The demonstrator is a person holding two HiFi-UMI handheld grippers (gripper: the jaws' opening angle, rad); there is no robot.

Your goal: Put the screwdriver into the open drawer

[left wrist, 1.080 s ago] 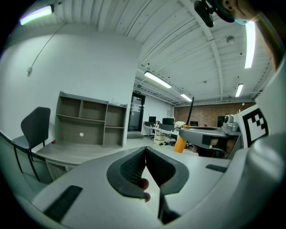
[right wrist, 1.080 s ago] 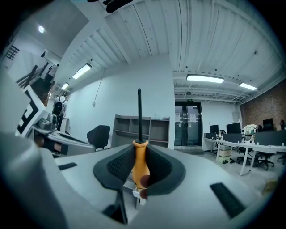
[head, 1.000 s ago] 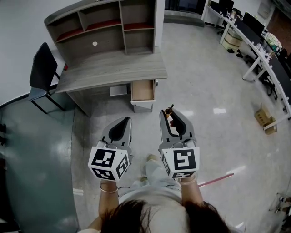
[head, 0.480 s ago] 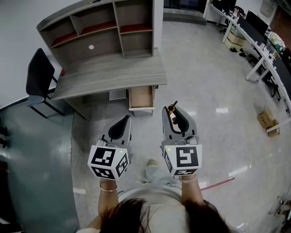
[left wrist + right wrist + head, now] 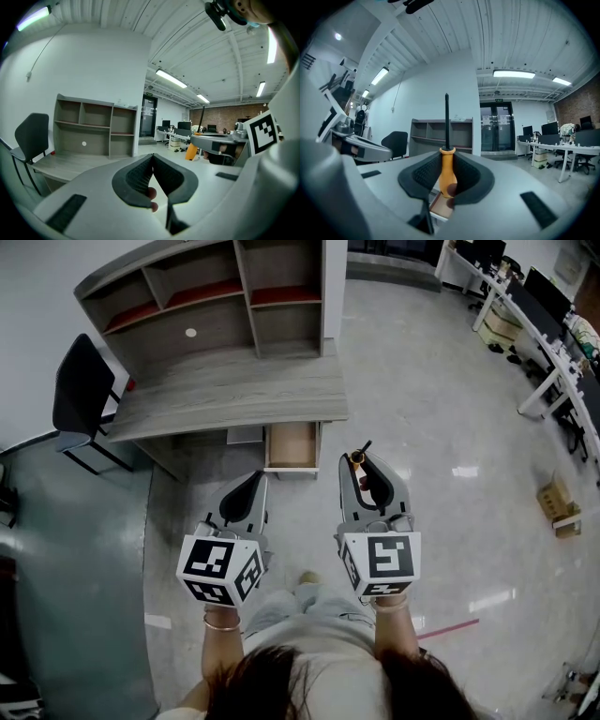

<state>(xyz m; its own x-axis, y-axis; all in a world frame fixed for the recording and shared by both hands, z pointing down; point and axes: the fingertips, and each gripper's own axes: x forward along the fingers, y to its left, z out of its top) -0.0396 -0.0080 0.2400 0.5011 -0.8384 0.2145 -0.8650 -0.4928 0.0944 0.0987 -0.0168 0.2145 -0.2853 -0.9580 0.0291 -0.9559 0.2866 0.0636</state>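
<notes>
A screwdriver point(image 5: 447, 166) with an orange handle and a black shaft stands upright between the jaws of my right gripper point(image 5: 446, 159), which is shut on it. In the head view the screwdriver point(image 5: 356, 461) sticks out of the right gripper point(image 5: 362, 465), a short way right of and nearer than the open drawer point(image 5: 292, 446) under the desk. The drawer's wooden inside looks empty. My left gripper point(image 5: 247, 486) is shut with nothing in it, held beside the right one, below and left of the drawer. In its own view the left gripper point(image 5: 152, 161) shows its pads pressed together.
A grey desk point(image 5: 234, 390) with a shelf unit point(image 5: 202, 301) stands against the wall. A black chair point(image 5: 80, 395) sits at its left. White office desks point(image 5: 539, 324) line the far right, and a cardboard box point(image 5: 555, 502) lies on the floor. The floor is polished and light.
The desk and drawer have shifted slightly in the head view as I stepped toward them. Both grippers keep their pose, the right one still shut on the screwdriver.
</notes>
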